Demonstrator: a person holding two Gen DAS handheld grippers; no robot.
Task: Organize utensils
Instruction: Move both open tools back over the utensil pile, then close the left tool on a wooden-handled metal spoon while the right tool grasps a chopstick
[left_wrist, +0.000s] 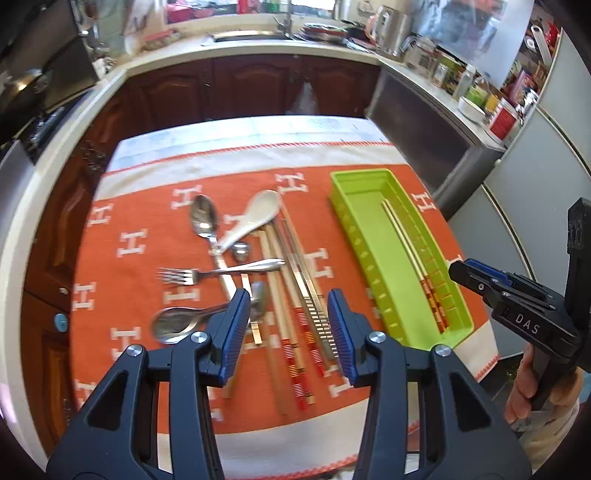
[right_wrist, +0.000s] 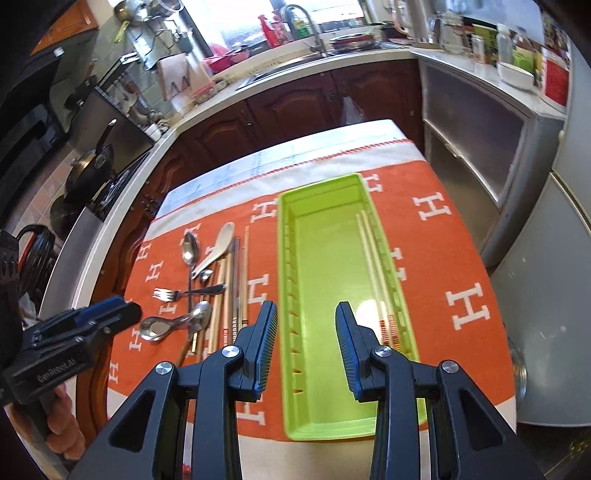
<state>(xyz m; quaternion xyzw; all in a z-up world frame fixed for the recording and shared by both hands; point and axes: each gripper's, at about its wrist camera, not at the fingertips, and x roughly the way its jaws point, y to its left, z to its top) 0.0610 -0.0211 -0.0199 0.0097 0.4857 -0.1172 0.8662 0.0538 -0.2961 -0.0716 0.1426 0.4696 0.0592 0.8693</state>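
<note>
A lime green tray (left_wrist: 354, 229) (right_wrist: 291, 280) lies on the orange cloth and holds one pair of chopsticks (left_wrist: 410, 258) (right_wrist: 373, 266) along its right wall. Left of it lie loose utensils: several chopsticks (left_wrist: 295, 280) (right_wrist: 231, 291), a white ceramic spoon (left_wrist: 255, 216) (right_wrist: 216, 251), a metal spoon (left_wrist: 203, 219) (right_wrist: 189, 249), a fork (left_wrist: 207, 274) (right_wrist: 181, 293) and a metal ladle spoon (left_wrist: 177, 325) (right_wrist: 157, 328). My left gripper (left_wrist: 288, 332) is open and empty above the near ends of the loose chopsticks. My right gripper (right_wrist: 306, 354) is open and empty above the tray's near half.
The orange cloth (left_wrist: 140, 266) with white H marks covers a small table. Dark wood cabinets (left_wrist: 240, 92) and a cluttered counter with a sink (right_wrist: 280, 70) stand behind. A grey fridge (right_wrist: 546, 295) stands at the right. A stove with a pan (right_wrist: 92, 162) is at the left.
</note>
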